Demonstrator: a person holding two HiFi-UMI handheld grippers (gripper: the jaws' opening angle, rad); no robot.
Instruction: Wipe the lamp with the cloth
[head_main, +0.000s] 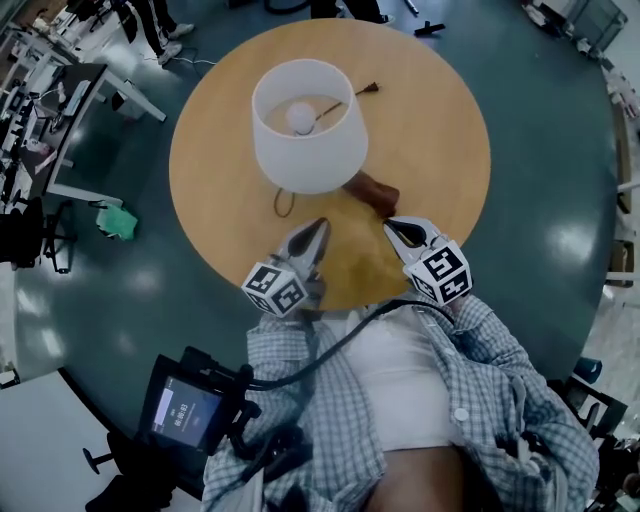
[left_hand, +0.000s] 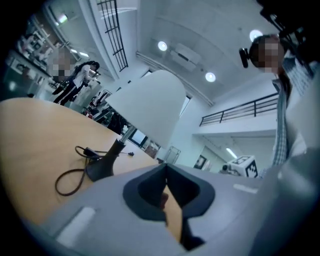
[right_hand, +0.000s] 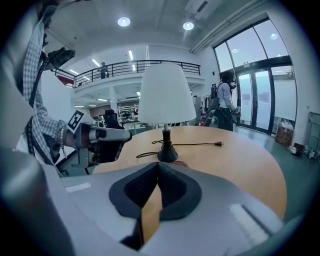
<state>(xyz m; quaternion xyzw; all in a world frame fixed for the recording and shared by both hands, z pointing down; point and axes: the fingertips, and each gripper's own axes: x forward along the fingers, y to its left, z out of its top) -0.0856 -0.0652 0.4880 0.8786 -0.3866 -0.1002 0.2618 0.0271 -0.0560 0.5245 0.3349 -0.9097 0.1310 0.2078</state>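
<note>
On the round pale-wood tabletop (head_main: 440, 110), near centre: upright white-shaded lamp (head_main: 308, 125) on a dark base, within easy reach for wiping. At its 5 o'clock, just beside: crumpled reddish-brown cloth (head_main: 373, 191), not yet picked up. At the tabletop's 6 o'clock: left hand-held gripper (head_main: 321, 224) and right hand-held gripper (head_main: 389, 225), both clenched on nothing, aimed lampward.

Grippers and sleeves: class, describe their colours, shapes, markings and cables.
The left gripper and right gripper are grey, tapering to dark-padded jaws. Each carries a white cube with black square markers. A black cable runs below them. The sleeves are checked, blue-grey and white.
</note>
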